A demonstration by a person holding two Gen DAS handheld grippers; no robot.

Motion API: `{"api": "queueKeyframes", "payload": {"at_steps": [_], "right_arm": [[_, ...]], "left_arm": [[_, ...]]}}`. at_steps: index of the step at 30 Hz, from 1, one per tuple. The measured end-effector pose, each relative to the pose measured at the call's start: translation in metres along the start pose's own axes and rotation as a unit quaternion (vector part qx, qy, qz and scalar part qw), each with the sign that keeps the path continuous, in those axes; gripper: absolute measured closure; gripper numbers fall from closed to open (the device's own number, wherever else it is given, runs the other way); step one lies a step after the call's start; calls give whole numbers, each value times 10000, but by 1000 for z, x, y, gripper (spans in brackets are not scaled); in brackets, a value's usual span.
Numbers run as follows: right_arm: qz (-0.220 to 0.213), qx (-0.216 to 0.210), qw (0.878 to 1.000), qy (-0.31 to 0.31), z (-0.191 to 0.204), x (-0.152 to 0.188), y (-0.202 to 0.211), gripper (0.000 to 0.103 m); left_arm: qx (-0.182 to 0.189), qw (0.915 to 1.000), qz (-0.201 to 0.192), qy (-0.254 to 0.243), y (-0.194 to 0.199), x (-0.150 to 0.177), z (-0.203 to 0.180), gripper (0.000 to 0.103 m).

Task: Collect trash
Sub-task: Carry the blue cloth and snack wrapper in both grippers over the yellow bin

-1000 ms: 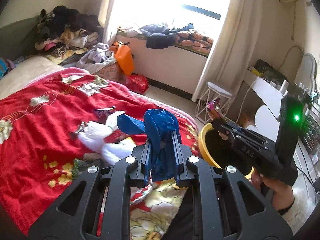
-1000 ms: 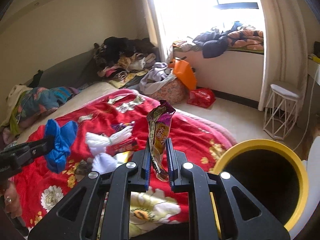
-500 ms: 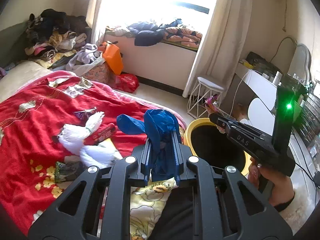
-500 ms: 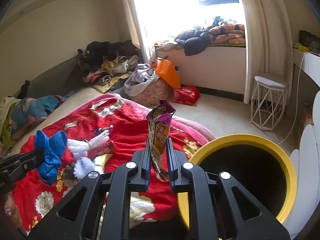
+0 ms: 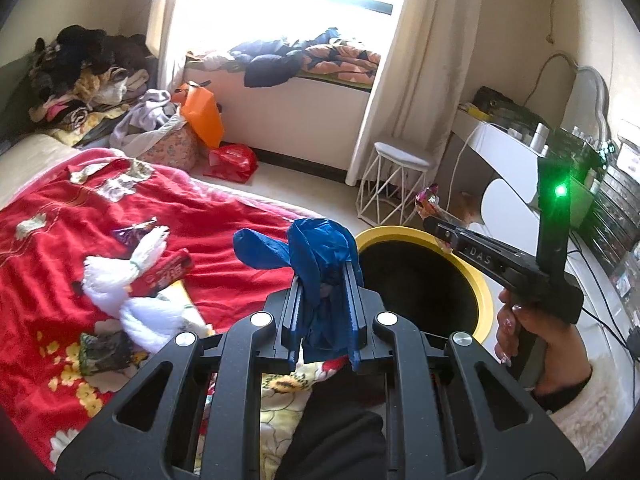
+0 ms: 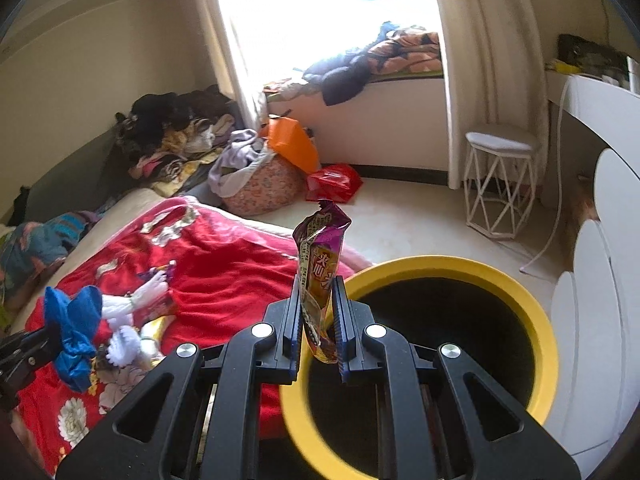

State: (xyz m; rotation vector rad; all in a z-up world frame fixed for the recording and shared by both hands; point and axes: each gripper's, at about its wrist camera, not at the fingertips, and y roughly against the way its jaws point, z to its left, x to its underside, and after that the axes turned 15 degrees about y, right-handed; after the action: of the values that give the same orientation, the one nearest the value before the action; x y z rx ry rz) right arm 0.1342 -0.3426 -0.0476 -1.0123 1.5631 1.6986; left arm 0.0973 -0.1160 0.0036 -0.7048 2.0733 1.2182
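Left wrist view: your left gripper (image 5: 323,304) is clamped nearly closed on a crumpled blue plastic bag (image 5: 320,256). The bag bulges above the jaws and a tail hangs below them. It sits at the near rim of the yellow bin (image 5: 478,280), not yet over the opening. Looks light, limp and probably slick, so it could creep out of a loose pinch. The hold through the bunched middle is the right one; don't relax it early. Your right gripper (image 5: 434,224) is ahead over the far rim with a wrapper at its tip. More litter is on the red blanket (image 5: 224,220): white fluffy pieces (image 5: 128,276), a red packet (image 5: 168,274), a dark wrapper (image 5: 104,350).

Right wrist view: your right gripper (image 6: 318,316) is pinched almost shut on a purple snack wrapper (image 6: 320,264), gripped low so most of it stands upright above the jaws. It hangs over the near rim of the yellow bin (image 6: 544,320). Thin crinkly foil, near weightless, may cling to a pad on release, so open wide over the dark opening. The blue bag (image 6: 74,332) is visible far left over the blanket.
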Motion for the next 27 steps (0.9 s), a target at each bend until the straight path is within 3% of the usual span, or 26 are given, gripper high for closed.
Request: {"api": "queueKeyframes", "payload": {"at_steps": [8, 27], "right_arm": [[181, 244, 9992, -249, -29, 10, -5, 90], [491, 322, 9949, -821, -77, 33, -12, 89]], "left_arm": [[114, 9998, 130, -90, -17, 5, -15, 90], [428, 9966, 664, -239, -92, 24, -50, 90]]}}
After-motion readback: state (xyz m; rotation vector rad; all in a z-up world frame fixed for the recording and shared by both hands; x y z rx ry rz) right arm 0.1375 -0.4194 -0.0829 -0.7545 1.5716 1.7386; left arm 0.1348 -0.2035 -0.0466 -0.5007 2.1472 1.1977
